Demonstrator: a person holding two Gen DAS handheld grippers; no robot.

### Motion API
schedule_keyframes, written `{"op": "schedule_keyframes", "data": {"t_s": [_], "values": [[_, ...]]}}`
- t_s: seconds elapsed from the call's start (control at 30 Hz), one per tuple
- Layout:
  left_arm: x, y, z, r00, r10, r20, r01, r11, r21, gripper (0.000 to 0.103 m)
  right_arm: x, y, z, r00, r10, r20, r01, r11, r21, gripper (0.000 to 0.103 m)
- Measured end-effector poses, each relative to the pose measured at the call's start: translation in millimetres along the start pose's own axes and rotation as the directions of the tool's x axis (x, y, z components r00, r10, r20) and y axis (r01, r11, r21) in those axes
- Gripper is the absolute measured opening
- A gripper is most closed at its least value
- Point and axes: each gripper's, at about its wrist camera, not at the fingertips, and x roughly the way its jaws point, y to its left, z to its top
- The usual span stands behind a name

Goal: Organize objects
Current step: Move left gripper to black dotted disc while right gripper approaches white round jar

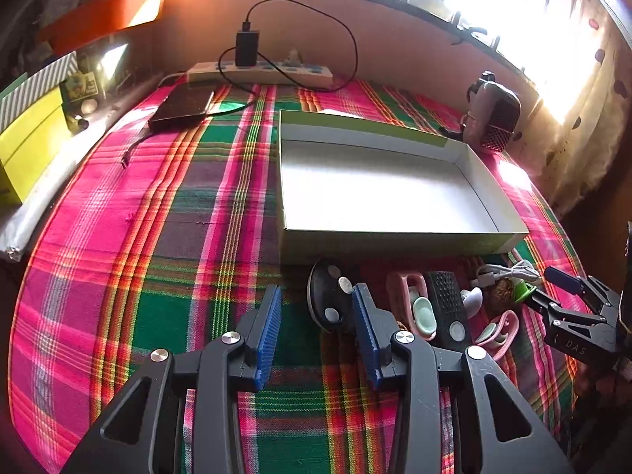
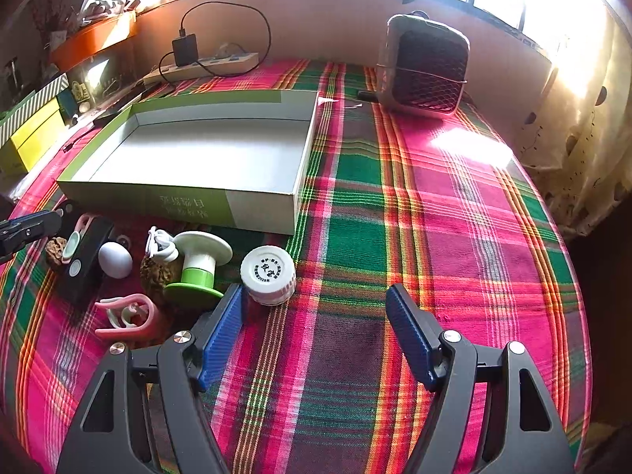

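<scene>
Two pairs of tongs at the near edge, both spread apart with nothing between the blue pads: left tongs over plaid cloth, right tongs likewise empty. Just beyond, a huddle of small things on the desk: white round cap beside the right tongs' left pad, green-and-white spool, white egg shape, pink clips, black grater-like bar, black oval disc by the left tongs' right pad, a coiled white cable, and perhaps a walnut, too shadowed for certainty. Behind the huddle, touching none of it, an open shallow box, white inside, bare of contents. Farther back, a small mesh-fronted heater to the right, a dark phone to the left, then a power strip with black charger against the wall.
</scene>
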Motion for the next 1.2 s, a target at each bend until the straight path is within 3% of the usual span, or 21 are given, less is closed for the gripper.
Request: {"op": "schedule_keyframes", "data": {"t_s": [0.4, 0.77, 0.93, 1.2], "values": [[14.5, -4.2, 4.1, 0.999, -0.002, -0.036, 0.002, 1.0, 0.003, 0.035, 9.6, -4.8, 12.5, 1.0, 0.031, -0.004, -0.031, 0.999, -0.006, 0.072], [14.5, -4.7, 4.2, 1.0, 0.003, -0.028, -0.003, 1.0, -0.005, 0.034, 8.6, 0.8, 13.8, 0.997, 0.079, 0.009, -0.078, 0.996, -0.03, 0.042], [14.4, -3.9, 5.1, 1.0, 0.001, -0.027, -0.001, 1.0, -0.014, 0.028, 7.6, 1.2, 13.9, 0.996, 0.083, 0.013, -0.083, 0.996, -0.03, 0.029], [12.1, -3.2, 4.8, 1.0, 0.001, -0.015, -0.001, 1.0, -0.014, 0.025, 7.3, 1.2, 13.9, 0.997, 0.08, 0.013, -0.079, 0.996, -0.03, 0.029]]}}
